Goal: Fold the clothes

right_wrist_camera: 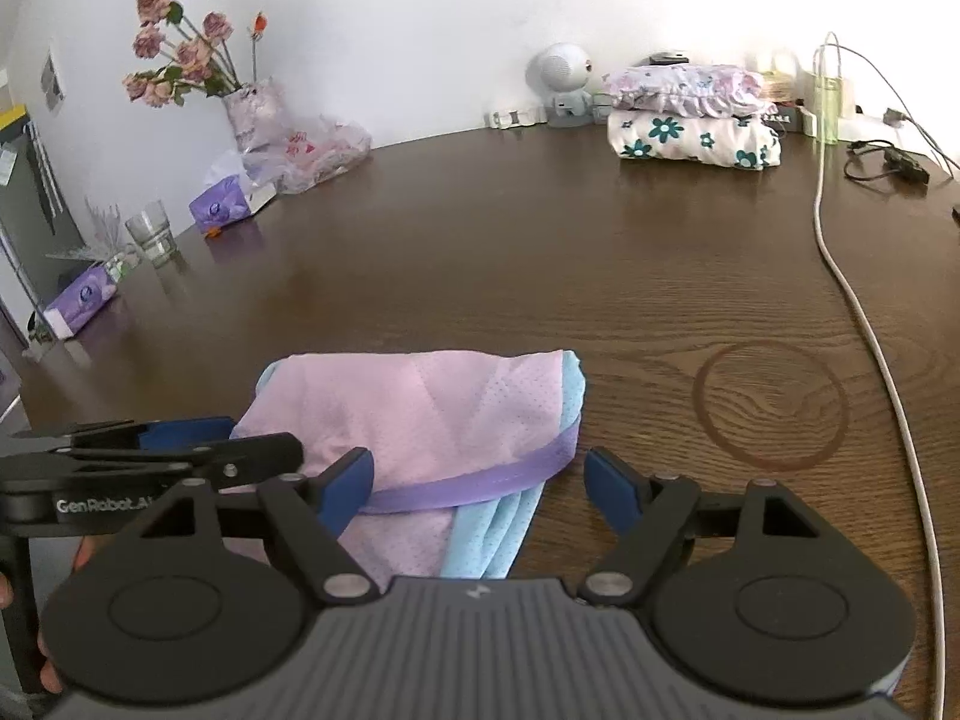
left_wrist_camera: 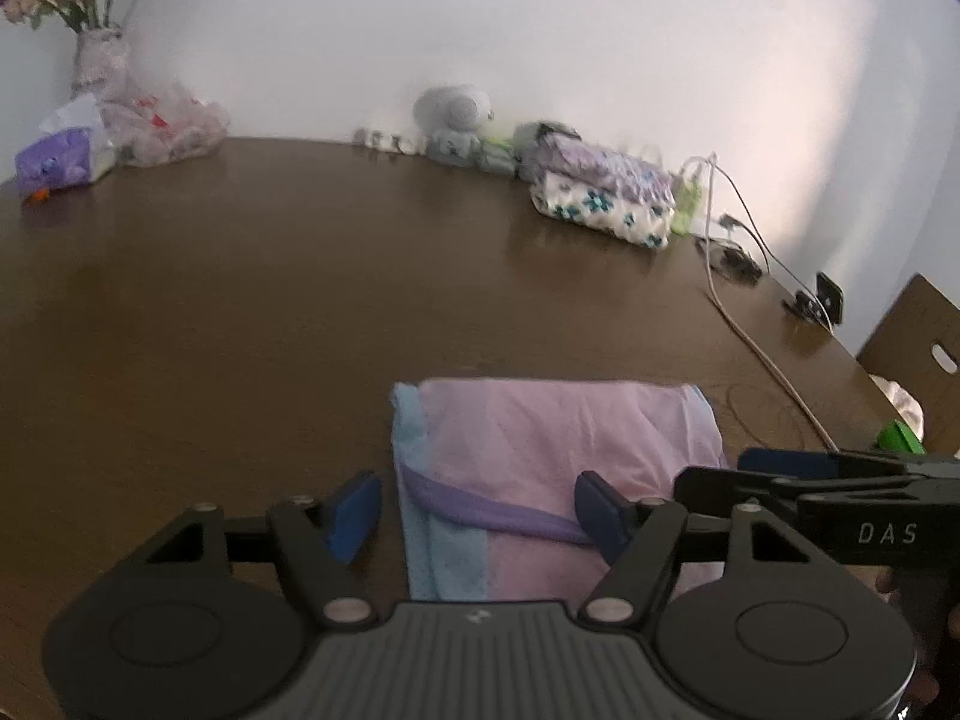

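A folded pink garment (left_wrist_camera: 558, 438) with light blue edging and a purple band lies flat on the dark wooden table (left_wrist_camera: 270, 300). My left gripper (left_wrist_camera: 480, 516) stands open over its near left part; one blue pad is off the cloth's left edge, the other above the pink fabric. In the right wrist view the same garment (right_wrist_camera: 432, 414) lies under my right gripper (right_wrist_camera: 480, 489), which is open and straddles the cloth's right edge. Neither gripper presses on the fabric. Each gripper shows in the other's view, the right gripper (left_wrist_camera: 786, 468) at the right and the left gripper (right_wrist_camera: 186, 435) at the left.
A stack of folded floral clothes (right_wrist_camera: 696, 120) sits at the back by the wall. A white cable (right_wrist_camera: 864, 324) runs along the table's right side. A flower vase (right_wrist_camera: 252, 114), tissue packs (right_wrist_camera: 219, 204), a glass (right_wrist_camera: 150, 231) and a small white robot figure (right_wrist_camera: 564, 78) line the far and left edges.
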The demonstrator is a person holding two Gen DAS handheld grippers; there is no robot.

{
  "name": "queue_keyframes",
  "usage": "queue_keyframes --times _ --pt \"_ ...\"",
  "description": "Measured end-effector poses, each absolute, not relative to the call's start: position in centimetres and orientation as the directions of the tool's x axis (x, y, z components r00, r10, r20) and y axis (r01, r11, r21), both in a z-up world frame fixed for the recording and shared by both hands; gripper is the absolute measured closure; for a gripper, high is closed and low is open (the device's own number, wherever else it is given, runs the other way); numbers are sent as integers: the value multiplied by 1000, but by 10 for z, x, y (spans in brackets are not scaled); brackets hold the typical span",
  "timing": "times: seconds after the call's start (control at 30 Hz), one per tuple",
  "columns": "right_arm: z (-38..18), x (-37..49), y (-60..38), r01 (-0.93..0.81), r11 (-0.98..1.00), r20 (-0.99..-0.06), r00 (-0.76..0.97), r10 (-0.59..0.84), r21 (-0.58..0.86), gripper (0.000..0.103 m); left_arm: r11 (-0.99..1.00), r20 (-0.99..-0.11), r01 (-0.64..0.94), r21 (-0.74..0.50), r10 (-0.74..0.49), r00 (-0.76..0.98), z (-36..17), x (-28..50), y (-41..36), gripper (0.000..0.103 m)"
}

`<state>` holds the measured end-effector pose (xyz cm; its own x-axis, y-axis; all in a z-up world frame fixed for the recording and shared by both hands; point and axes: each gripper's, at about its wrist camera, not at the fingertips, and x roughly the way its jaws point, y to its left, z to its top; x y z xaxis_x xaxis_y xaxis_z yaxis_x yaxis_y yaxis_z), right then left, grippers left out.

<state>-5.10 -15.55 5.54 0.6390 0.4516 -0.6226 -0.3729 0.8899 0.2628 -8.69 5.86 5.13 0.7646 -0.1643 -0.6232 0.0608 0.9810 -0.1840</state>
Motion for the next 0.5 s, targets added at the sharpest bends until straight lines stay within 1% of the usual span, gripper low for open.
queue_keyframes --times 0.1,0.13,0.17,0.2,0.23,0.27,0.3,0.33,0.37,0.4,0.43,0.47,0.5 --pt "55 -50 -152 -382 885 -626 631 459 264 25 987 -648 35 -157 -130 750 51 -87 59 30" --pt "54 -50 -150 -388 883 -628 626 462 263 27 987 -656 34 -155 -128 744 50 -87 58 32" --pt "52 -50 -147 -395 880 -631 619 467 263 35 987 -662 35 -155 -130 738 50 -86 58 36" --pt "51 -51 -144 -405 877 -632 615 470 258 39 987 -663 47 -153 -137 736 49 -86 57 41" --pt "51 -53 -141 -420 874 -629 617 473 245 49 986 -661 59 -156 -149 735 49 -85 56 51" --pt "50 -55 -138 -432 871 -624 620 476 235 56 984 -660 68 -163 -160 734 49 -84 56 58" --pt "49 -57 -135 -439 869 -619 623 478 229 58 983 -656 72 -170 -167 736 49 -83 55 61" --pt "48 -58 -134 -446 866 -612 627 482 225 59 983 -651 75 -169 -168 741 48 -81 55 67" --pt "47 -59 -133 -456 862 -604 630 489 222 64 983 -644 81 -164 -169 746 46 -80 54 78" --pt "46 -60 -132 -465 858 -595 633 495 220 68 981 -639 90 -172 -181 748 46 -77 54 81" --pt "46 -60 -132 -469 855 -589 635 500 220 77 978 -638 93 -187 -193 746 45 -74 54 85" --pt "46 -57 -133 -465 856 -586 637 502 227 83 976 -634 95 -198 -201 746 46 -71 54 90" --pt "47 -54 -134 -459 860 -583 644 495 223 84 974 -625 104 -200 -209 752 47 -67 53 91"
